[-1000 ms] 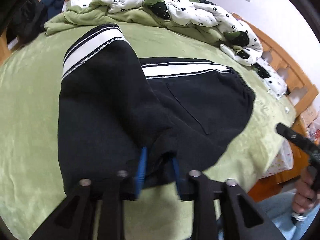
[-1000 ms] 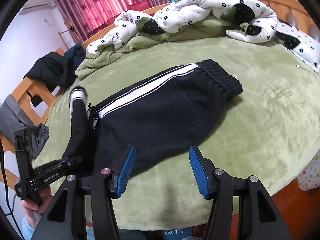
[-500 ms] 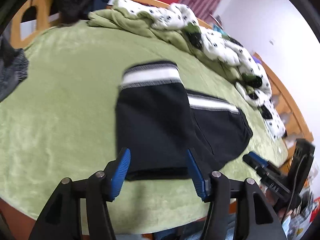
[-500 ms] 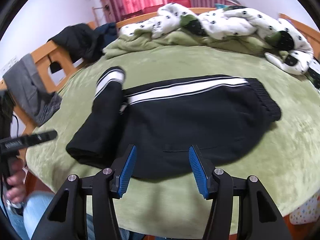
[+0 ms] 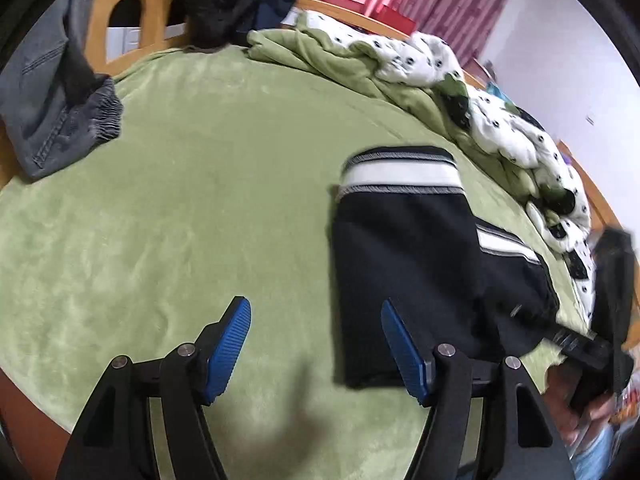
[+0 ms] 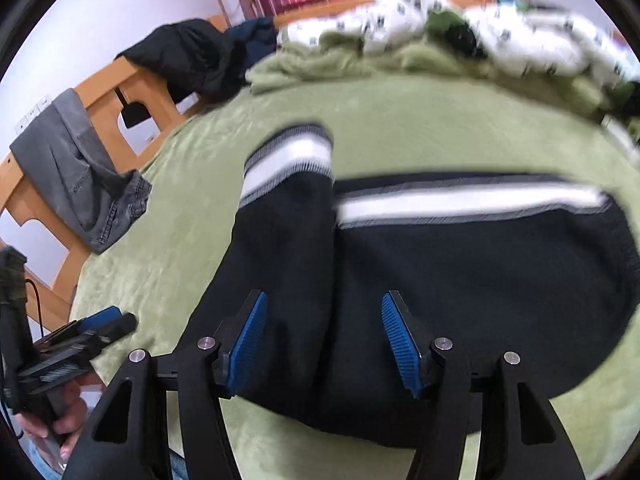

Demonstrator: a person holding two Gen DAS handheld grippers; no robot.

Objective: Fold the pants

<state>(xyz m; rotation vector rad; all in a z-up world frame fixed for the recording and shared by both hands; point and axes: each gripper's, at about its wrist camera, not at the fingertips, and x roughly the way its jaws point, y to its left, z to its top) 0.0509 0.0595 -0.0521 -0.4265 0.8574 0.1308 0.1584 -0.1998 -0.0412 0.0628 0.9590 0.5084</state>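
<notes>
The black pants [image 6: 460, 264] with a white side stripe lie on the green bed cover, the leg part folded over the seat part; they also show in the left wrist view [image 5: 404, 264]. My left gripper [image 5: 316, 344] is open and empty, over the bare cover just left of the folded leg. My right gripper [image 6: 322, 336] is open and empty, low over the near edge of the pants where the folded leg meets the seat. The left gripper also shows at the left edge of the right wrist view [image 6: 100, 324].
Grey jeans [image 5: 56, 120] hang over the wooden bed rail [image 6: 120, 96] at the left. A crumpled white spotted duvet [image 5: 500, 120] and green blanket lie along the far side. A dark jacket [image 6: 188, 56] hangs on the headboard corner.
My left gripper let go of the pant leg, opened and drew back to the left. My right gripper moved in closer over the pants, still open.
</notes>
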